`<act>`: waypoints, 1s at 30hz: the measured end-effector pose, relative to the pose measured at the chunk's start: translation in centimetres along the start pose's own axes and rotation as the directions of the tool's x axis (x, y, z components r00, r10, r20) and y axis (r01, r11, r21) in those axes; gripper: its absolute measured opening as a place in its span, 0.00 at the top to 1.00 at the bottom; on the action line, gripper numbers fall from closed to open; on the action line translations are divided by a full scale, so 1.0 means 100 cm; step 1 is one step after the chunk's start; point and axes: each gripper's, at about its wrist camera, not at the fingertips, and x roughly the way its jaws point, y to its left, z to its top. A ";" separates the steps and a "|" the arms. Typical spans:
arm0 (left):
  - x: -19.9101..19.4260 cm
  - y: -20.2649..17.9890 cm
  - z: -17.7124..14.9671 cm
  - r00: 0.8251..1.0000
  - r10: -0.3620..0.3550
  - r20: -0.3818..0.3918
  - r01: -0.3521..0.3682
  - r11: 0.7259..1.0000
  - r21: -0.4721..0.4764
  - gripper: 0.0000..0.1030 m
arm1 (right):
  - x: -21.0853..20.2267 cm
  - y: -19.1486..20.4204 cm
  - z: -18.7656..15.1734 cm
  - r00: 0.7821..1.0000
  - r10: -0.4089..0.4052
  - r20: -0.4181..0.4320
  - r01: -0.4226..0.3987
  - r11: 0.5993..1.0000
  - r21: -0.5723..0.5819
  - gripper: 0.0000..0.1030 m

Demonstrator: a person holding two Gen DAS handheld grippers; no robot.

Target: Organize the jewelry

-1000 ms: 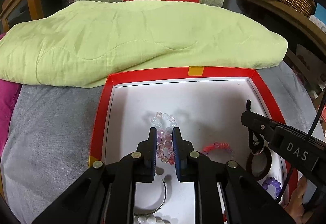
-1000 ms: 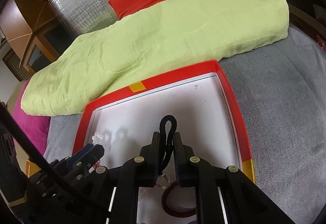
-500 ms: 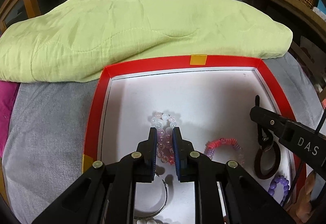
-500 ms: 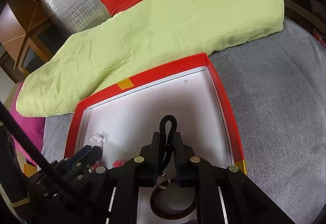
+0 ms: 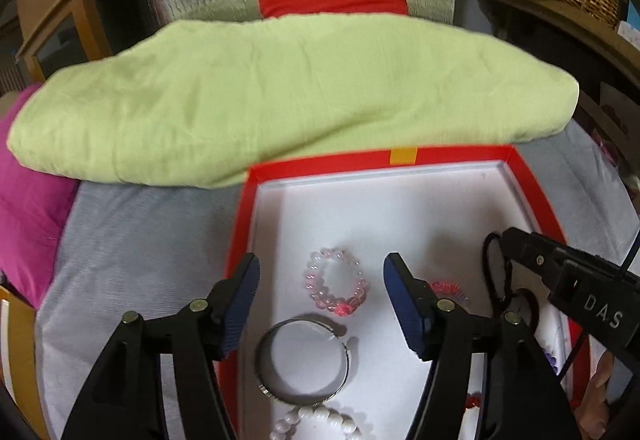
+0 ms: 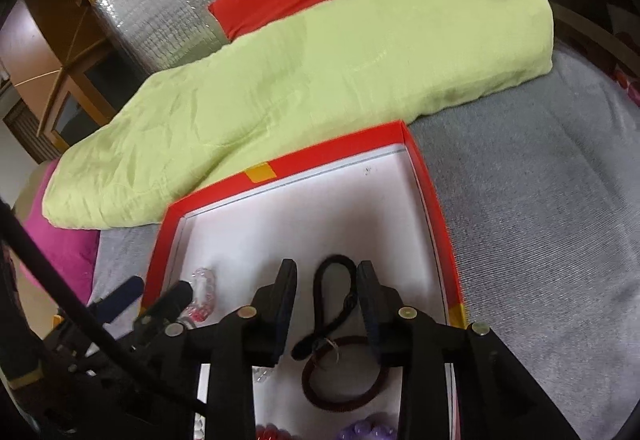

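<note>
Both my claws have just been opening: left gripper [image 5: 320, 288] released the glassy pink bead bracelet [image 5: 335, 287], right gripper [image 6: 326, 294] released the black cord loop [image 6: 335, 290]; only the left view shows a metal bangle [image 5: 304, 360].

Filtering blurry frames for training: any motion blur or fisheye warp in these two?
Left wrist: motion blur smears the green quilt and box rim; pink bead bracelet soft; corners vignetted. Right wrist: milder blur along the box rim, black cord fairly sharp; straight box edges bow from fisheye.
</note>
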 end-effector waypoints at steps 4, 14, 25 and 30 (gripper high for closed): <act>-0.026 0.000 0.001 0.998 0.042 0.051 -0.042 0.999 0.006 0.32 | -0.018 0.005 -0.001 0.999 0.003 0.034 -0.003 1.000 -0.025 0.68; -0.102 0.004 0.003 0.973 0.118 0.196 -0.125 0.992 0.025 0.25 | -0.079 0.027 -0.009 0.990 0.008 0.143 0.014 0.989 -0.149 0.68; -0.170 0.017 -0.035 0.946 0.175 0.273 -0.167 0.984 -0.056 0.12 | -0.165 0.055 -0.045 0.953 -0.049 0.298 0.150 0.933 -0.328 0.45; -0.193 0.011 -0.060 0.925 0.237 0.298 -0.226 0.971 -0.071 0.06 | -0.187 0.060 -0.074 0.945 -0.070 0.319 0.184 0.921 -0.343 0.45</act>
